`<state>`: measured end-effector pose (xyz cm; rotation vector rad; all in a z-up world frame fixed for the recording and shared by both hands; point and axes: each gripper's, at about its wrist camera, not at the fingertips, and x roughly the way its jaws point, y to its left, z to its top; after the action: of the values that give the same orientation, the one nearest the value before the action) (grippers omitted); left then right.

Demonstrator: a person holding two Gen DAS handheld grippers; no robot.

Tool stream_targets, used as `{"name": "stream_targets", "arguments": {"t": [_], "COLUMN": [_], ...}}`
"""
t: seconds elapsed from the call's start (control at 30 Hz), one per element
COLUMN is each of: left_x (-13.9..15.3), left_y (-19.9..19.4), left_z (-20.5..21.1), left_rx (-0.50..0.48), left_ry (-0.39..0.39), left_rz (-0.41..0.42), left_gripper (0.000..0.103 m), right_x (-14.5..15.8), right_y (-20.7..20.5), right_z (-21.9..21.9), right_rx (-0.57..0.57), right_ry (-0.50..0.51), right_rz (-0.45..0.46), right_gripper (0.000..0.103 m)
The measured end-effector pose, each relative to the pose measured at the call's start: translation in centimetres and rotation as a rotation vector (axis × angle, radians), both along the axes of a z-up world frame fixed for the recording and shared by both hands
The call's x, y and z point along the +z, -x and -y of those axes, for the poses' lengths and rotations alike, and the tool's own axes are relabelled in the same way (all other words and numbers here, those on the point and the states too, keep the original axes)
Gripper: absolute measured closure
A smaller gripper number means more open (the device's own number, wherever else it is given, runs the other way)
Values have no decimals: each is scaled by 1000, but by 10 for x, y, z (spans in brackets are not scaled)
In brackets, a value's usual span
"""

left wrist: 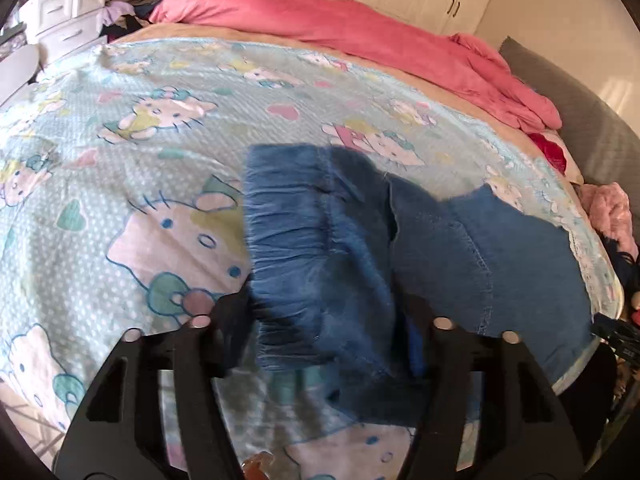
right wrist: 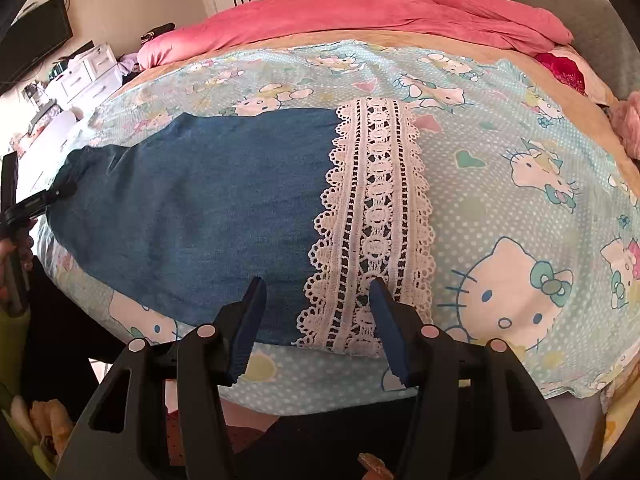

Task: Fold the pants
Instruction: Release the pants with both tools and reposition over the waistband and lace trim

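While the blue pants (right wrist: 192, 208) lie flat on the cartoon bedsheet (right wrist: 520, 184) (lace hem rightward), the right gripper (right wrist: 316, 320) hovers half-open, empty; the left gripper (left wrist: 320, 320) straddles the waistband, pads apart.

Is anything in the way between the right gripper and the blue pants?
No. The right gripper hangs open right over the pants, at their lace hem. Only bare bedsheet lies around them.
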<state>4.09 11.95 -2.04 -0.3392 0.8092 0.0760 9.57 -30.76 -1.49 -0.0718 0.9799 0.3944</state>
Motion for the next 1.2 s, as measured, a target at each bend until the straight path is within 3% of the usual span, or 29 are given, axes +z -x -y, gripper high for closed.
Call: {"name": "stream_targets", "arguments": {"t": [0.1, 0.23, 0.3, 0.4, 0.5, 0.57, 0.73, 0.77, 0.9, 1.0, 1.1, 1.2], "left_x": [1, 1, 12, 42, 65, 71, 56, 54, 49, 46, 34, 21], "left_y": [5, 8, 21, 38, 38, 27, -16, -20, -58, -90, -122, -149], "left_z": [-12, -11, -15, -13, 5, 23, 72, 77, 104, 114, 119, 122], "left_rx": [46, 59, 85, 120, 50, -28, -205, -221, -305, -342, -361, -368], "left_ry": [8, 1, -4, -72, -107, -89, -17, -16, -41, -57, -69, -50], "left_rz": [17, 6, 48, 144, 192, 201, 136, 127, 81, 57, -2, -33], "left_gripper": [54, 40, 30, 23, 15, 12, 11, 10, 9, 9, 9, 9], "right_x": [1, 0, 0, 5, 17, 23, 6, -4, -1, 13, 41, 48], "right_y": [-1, -1, -1, 2, 3, -1, -16, -17, -14, -18, -36, -77], "right_z": [0, -1, 0, 4, 7, 3, -12, -10, -4, 3, 20, 38], "right_rx": [4, 8, 10, 8, 2, 6, 23, 18, 23, 0, -82, -151], "right_ry": [-9, 8, 8, -18, -78, -100, -19, -10, -35, -74, -115, -180], "right_rz": [-6, -6, -7, 2, 42, 63, -21, -65, -86, -59, 48, 31], "right_gripper": [50, 50, 50, 50, 50, 50, 50, 50, 50, 51, 50, 50]}}
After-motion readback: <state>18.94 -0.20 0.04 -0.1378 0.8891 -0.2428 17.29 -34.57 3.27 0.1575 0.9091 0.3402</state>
